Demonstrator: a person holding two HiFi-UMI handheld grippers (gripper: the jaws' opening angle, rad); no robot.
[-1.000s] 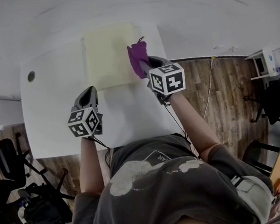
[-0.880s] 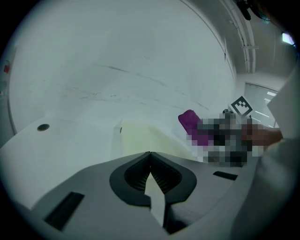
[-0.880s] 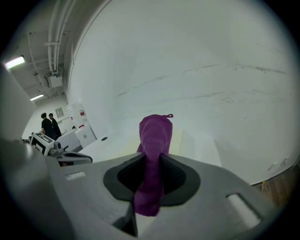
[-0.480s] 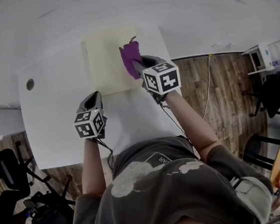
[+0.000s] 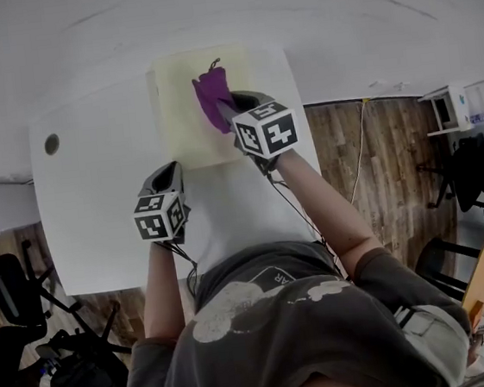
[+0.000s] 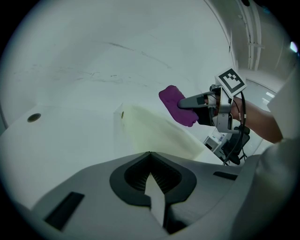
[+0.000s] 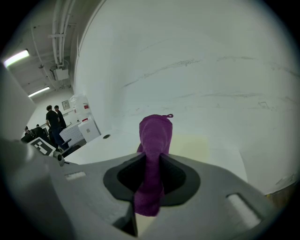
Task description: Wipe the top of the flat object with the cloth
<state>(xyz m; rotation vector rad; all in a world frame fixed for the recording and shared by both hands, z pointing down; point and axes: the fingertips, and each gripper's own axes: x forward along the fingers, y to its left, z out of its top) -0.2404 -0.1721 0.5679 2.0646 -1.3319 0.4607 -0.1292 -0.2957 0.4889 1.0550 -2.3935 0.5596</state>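
A pale yellow flat board [image 5: 180, 126] lies at the far side of the white table [image 5: 96, 205]. My right gripper [image 5: 227, 112] is shut on a purple cloth [image 5: 211, 99], which rests on the board's middle-right part. In the right gripper view the cloth [image 7: 155, 138] stands up from between the jaws, with the board [image 7: 192, 145] behind it. The left gripper view shows the cloth [image 6: 177, 105] over the board [image 6: 154, 136]. My left gripper [image 5: 169, 176] is shut with nothing in it and hovers over the table just short of the board's near left corner.
A round cable hole [image 5: 51, 145] sits at the table's left end. The wall runs right behind the table. Office chairs [image 5: 14, 292] stand on the wooden floor at the left, and a cable [image 5: 360, 149] hangs at the right. Two people [image 7: 55, 119] stand far off.
My right gripper has carried the cloth leftward, from the board's right edge toward its middle. The left gripper has moved slightly closer to the board.
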